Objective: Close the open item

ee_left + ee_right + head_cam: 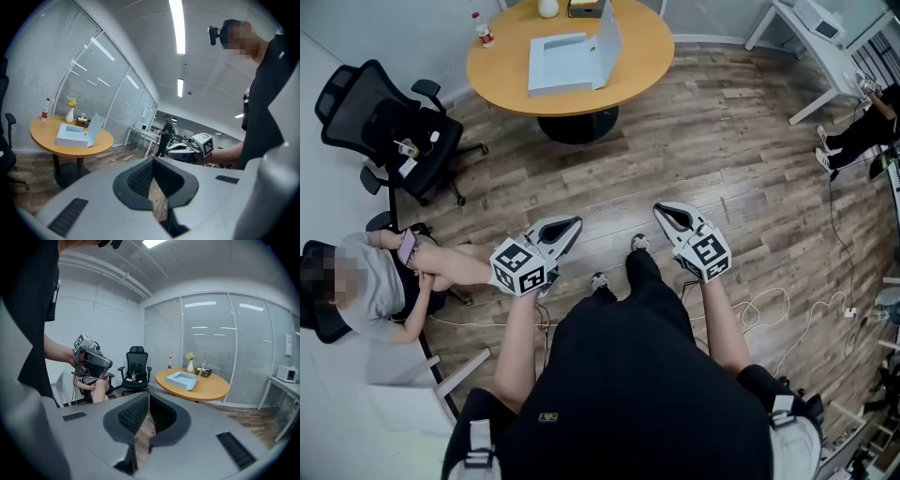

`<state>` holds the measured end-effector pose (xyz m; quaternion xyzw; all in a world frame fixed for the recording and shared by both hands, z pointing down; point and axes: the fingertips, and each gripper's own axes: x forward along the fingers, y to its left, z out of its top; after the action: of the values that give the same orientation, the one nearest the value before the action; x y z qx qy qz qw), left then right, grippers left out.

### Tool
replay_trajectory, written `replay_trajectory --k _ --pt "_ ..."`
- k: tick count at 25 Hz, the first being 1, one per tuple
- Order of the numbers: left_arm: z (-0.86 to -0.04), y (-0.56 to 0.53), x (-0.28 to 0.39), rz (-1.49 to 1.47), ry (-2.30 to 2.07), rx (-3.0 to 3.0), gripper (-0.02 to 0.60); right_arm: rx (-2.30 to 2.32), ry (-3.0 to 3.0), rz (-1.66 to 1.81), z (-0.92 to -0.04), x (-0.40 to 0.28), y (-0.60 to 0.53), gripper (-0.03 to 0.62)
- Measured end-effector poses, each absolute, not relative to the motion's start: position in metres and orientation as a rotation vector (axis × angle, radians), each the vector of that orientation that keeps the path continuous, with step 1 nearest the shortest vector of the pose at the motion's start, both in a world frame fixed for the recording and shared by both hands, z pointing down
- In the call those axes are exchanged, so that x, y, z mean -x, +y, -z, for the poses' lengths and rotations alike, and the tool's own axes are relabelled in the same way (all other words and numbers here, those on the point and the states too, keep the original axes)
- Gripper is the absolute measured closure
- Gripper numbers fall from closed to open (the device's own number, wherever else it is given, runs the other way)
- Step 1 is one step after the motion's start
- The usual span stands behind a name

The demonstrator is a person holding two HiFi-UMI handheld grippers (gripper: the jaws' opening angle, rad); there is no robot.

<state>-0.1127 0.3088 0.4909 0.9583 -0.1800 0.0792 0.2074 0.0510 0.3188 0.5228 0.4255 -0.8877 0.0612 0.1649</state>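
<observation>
A light-blue box point(561, 62) lies on the round wooden table point(642, 56) across the room, its lid point(609, 39) standing up open. It also shows in the left gripper view as the box point(71, 135) and in the right gripper view as the box point(182, 379). My left gripper point(568, 228) and right gripper point(667, 214) are held in front of my body over the wood floor, far short of the table. Both are shut with nothing between the jaws. The left gripper point(152, 164) and right gripper point(147, 405) point roughly toward the table.
A black office chair point(382, 117) stands left of the table. A seated person point(370, 281) is at my left. A bottle point(485, 33), a vase point(547, 7) and a small box point(586, 7) sit on the table. White desk point(811, 42) at far right; cables point(769, 309) on the floor.
</observation>
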Motion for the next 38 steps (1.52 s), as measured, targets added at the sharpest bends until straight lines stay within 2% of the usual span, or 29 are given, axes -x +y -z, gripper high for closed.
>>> replay_trajectory --k 11,25,38 --pt "-0.482 0.260 0.089 -0.208 -0.682 -2.637 0.575 -1.104 -2.593 -0.115 -0.518 -0.085 0.244 0.586" --pt "-0.476 0.188 0.013 -0.167 -0.849 -2.598 0.575 -1.025 -2.667 -0.136 -0.521 -0.165 0.150 0.586" --pt "-0.478 0.153 -0.008 -0.147 -0.949 -2.564 0.575 -0.959 -2.702 -0.126 -0.524 -0.188 0.102 0.586"
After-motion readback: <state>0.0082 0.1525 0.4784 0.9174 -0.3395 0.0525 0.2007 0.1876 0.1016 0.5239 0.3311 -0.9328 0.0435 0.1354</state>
